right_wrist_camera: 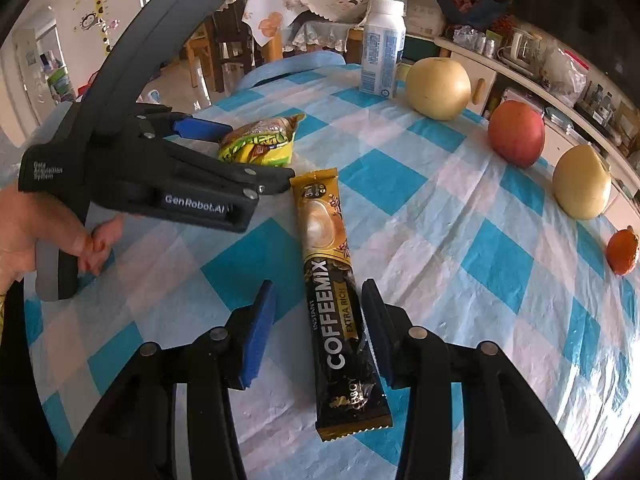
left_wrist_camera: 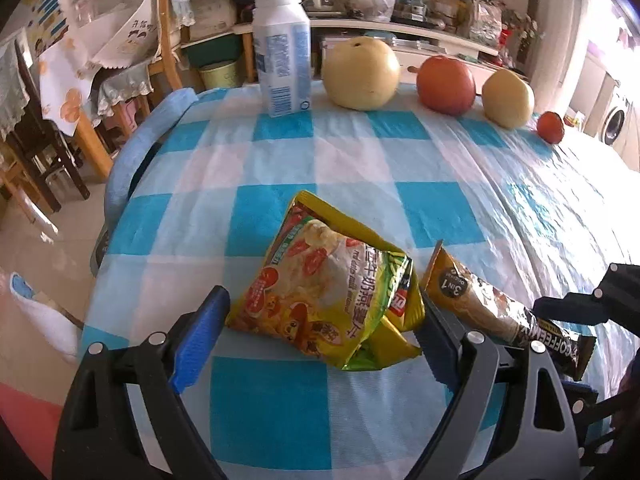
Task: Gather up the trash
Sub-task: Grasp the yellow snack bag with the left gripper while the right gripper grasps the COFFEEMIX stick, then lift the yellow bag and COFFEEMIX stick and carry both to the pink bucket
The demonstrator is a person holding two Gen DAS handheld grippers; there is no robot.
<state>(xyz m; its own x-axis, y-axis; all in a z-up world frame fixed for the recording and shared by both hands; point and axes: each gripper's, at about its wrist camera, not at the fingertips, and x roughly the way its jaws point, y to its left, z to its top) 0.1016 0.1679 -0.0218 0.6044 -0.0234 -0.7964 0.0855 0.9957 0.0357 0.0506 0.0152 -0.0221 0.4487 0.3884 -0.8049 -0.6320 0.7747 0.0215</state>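
A crumpled yellow-green snack wrapper (left_wrist_camera: 332, 296) lies on the blue-checked tablecloth (left_wrist_camera: 320, 152). My left gripper (left_wrist_camera: 320, 316) is open, its fingers on either side of the wrapper's near end. The wrapper also shows in the right wrist view (right_wrist_camera: 260, 142), where the left gripper (right_wrist_camera: 248, 152) reaches it from the left. A gold and black Coffeemix sachet (right_wrist_camera: 336, 296) lies lengthwise beside it. My right gripper (right_wrist_camera: 320, 320) is open and straddles the sachet's lower half without touching it. The sachet also shows in the left wrist view (left_wrist_camera: 500, 304).
Along the table's far edge stand a white milk bottle (left_wrist_camera: 282, 48), a yellow pear (left_wrist_camera: 360, 74), a red apple (left_wrist_camera: 446, 84), a second pear (left_wrist_camera: 508, 98) and a small orange fruit (left_wrist_camera: 551, 127). Wooden chairs (left_wrist_camera: 48, 128) stand left of the table. A cluttered shelf (left_wrist_camera: 420, 28) runs behind.
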